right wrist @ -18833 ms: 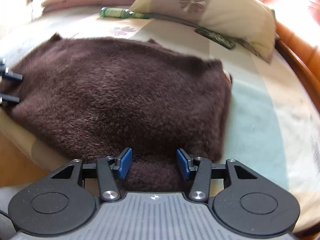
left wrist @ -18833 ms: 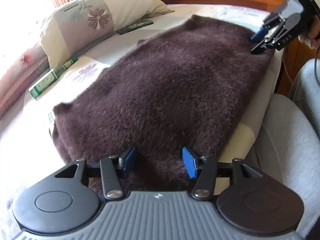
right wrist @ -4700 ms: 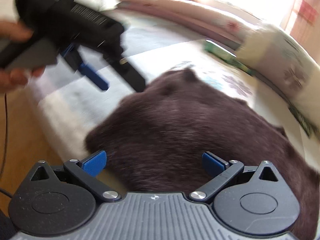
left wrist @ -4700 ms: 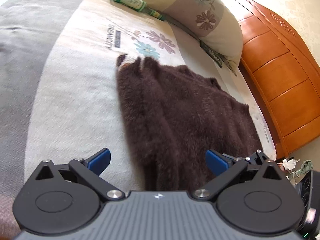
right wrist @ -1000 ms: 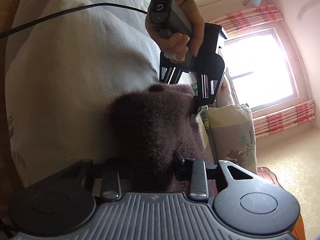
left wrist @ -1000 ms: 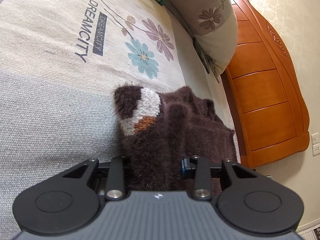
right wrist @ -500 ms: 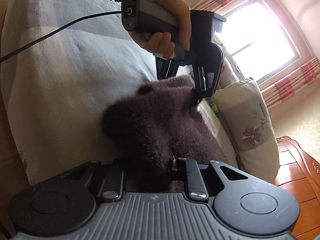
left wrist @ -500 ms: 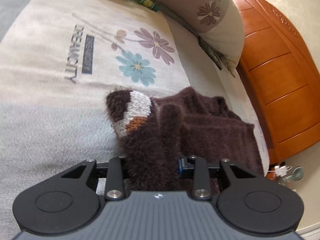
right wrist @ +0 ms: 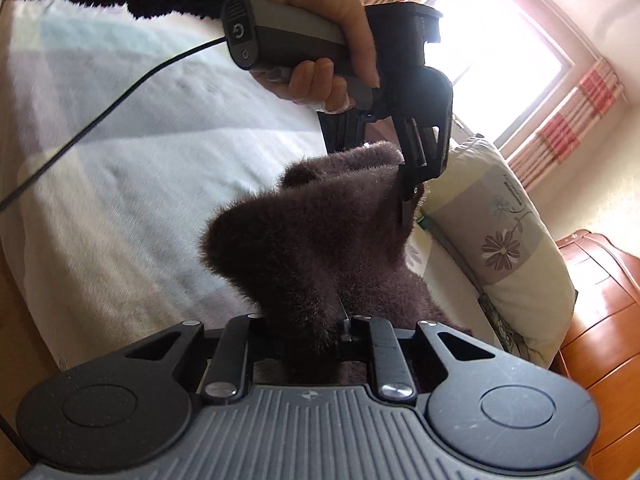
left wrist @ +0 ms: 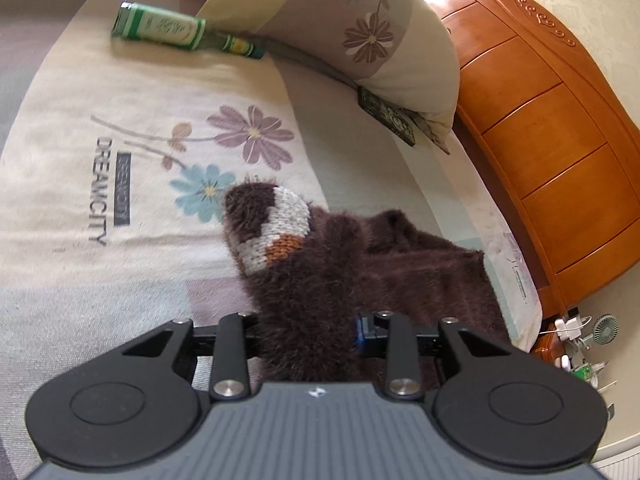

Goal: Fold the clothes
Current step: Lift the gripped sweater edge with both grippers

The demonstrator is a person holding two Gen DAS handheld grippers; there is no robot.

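Observation:
A fluffy dark brown sweater lies on the bed sheet, one edge turned up to show a white and orange knit patch. My left gripper is shut on a thick bunch of that edge, lifted off the bed. In the right wrist view the sweater hangs stretched between both grippers. My right gripper is shut on its near end. Beyond it a hand holds the left gripper, clamped on the far end.
A green bottle lies on the sheet beside a flowered pillow, and a dark flat remote pokes out from under the pillow. An orange wooden headboard runs along the right. A cable trails from the left gripper's handle.
Both grippers have risen, pulling the sweater's edge up off the bed. The right jaws have closed tighter on the fabric. Both wrists have rolled, so the bed looks more level.

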